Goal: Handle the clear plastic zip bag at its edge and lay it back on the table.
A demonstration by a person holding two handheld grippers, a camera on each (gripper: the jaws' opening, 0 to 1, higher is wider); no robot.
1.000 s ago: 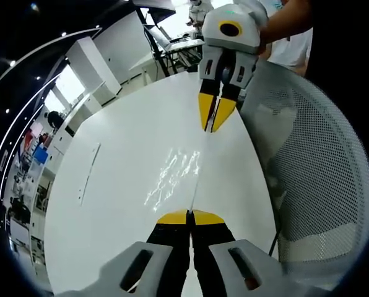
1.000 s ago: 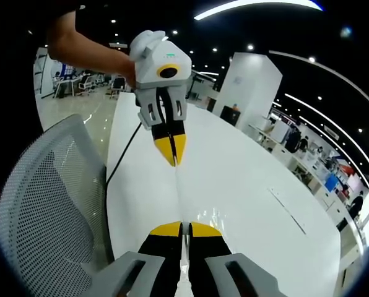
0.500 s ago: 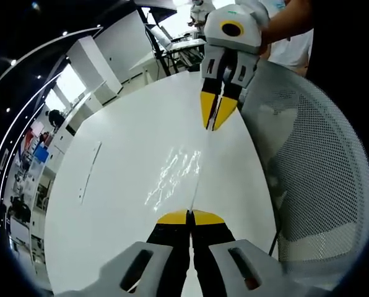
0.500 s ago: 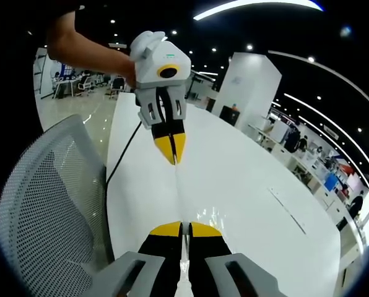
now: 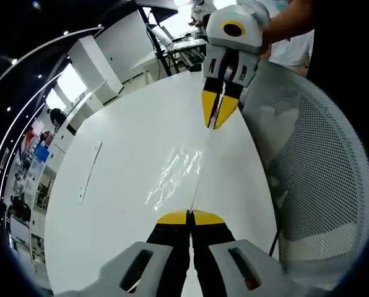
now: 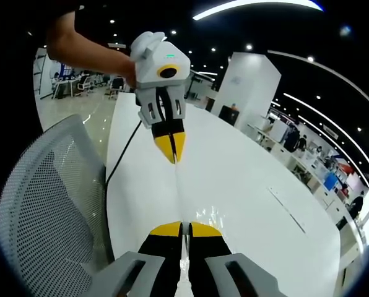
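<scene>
The clear plastic zip bag [image 5: 175, 173] is stretched flat between my two grippers above the white table [image 5: 110, 185]; it shows mainly as glints and a thin straight edge. My left gripper [image 5: 190, 215] is shut on one end of that edge. At the far end, my right gripper [image 5: 213, 124] is shut on the other end. In the right gripper view the bag's edge [image 6: 178, 192] runs from my right gripper [image 6: 183, 226] up to the left gripper [image 6: 173, 159], both shut on it.
A grey mesh office chair [image 5: 308, 167] stands close beside the table edge, also seen as the chair [image 6: 42, 210] in the right gripper view. A black cable [image 6: 119, 154] hangs off the table. A thin slot [image 5: 88, 170] marks the tabletop. Desks and people fill the office beyond.
The right gripper has drifted slightly farther and to the right in the left gripper view; the bag stays taut between both shut grippers.
</scene>
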